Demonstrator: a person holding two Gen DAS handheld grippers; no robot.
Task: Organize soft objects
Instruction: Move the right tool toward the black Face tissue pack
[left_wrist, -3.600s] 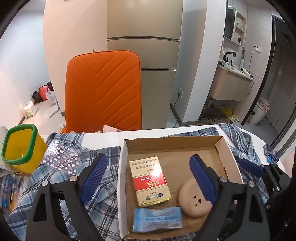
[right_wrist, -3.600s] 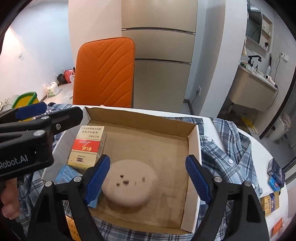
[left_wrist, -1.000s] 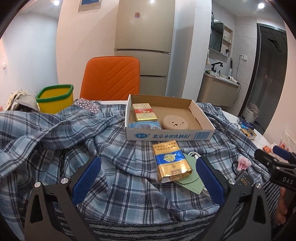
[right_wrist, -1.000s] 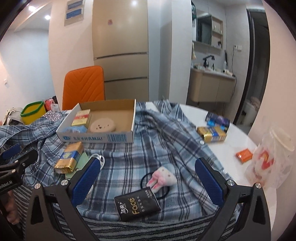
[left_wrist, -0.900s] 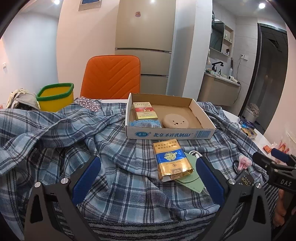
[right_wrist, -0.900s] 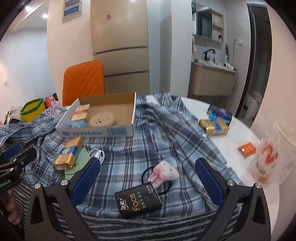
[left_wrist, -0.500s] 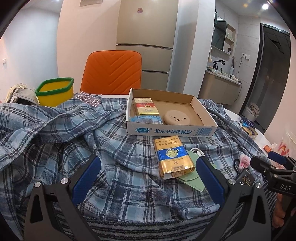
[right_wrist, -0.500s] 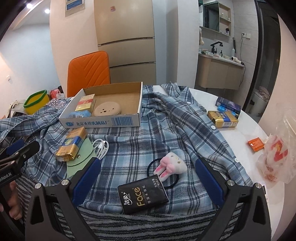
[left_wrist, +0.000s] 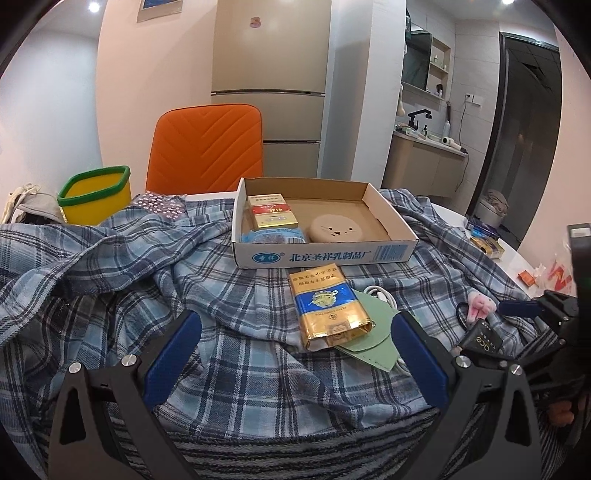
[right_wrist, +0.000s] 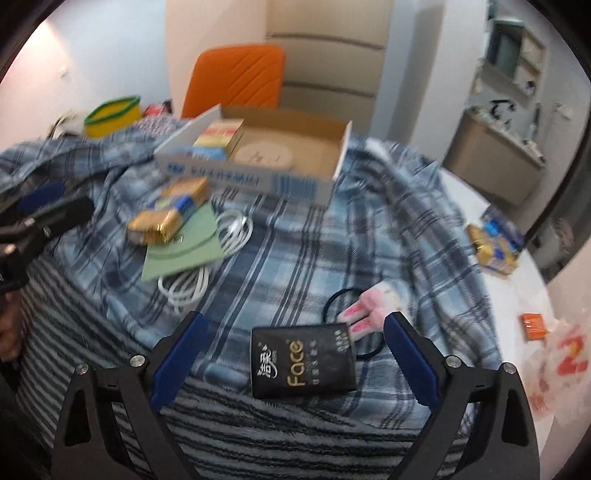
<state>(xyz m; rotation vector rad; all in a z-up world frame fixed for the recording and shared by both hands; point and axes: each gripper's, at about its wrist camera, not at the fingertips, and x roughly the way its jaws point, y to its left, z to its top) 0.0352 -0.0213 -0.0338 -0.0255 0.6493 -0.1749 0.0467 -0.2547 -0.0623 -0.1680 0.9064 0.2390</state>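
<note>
A black "Face" tissue pack (right_wrist: 304, 360) lies on a blue plaid shirt (right_wrist: 295, 258), and a pink bunny hair tie (right_wrist: 373, 312) touches its far right corner. My right gripper (right_wrist: 295, 317) hovers just above that pack with the pack between its fingers. The jaws are closing and the pads are clear of the pack. My left gripper (left_wrist: 295, 318) stands open over the shirt (left_wrist: 147, 258), near a gold-blue pack (left_wrist: 327, 308) resting on a green mask (left_wrist: 373, 332). The cardboard box (left_wrist: 325, 256) beyond holds a round beige pad (left_wrist: 338, 229), a blue tissue pack (left_wrist: 273, 236) and a red-gold carton (left_wrist: 271, 214).
A white cable (right_wrist: 188, 288) coils beside the mask. A yellow bin (left_wrist: 96, 199) and an orange chair (left_wrist: 207, 147) stand behind the table. Small packs (right_wrist: 495, 247), an orange packet (right_wrist: 533, 326) and a plastic bag (right_wrist: 565, 362) sit on the white tabletop at right. A striped blanket (right_wrist: 295, 417) covers the near edge.
My right gripper has dropped and rolled toward the black pack, which now sits larger between its fingers, and the jaws have narrowed a little. The left gripper has stayed in place.
</note>
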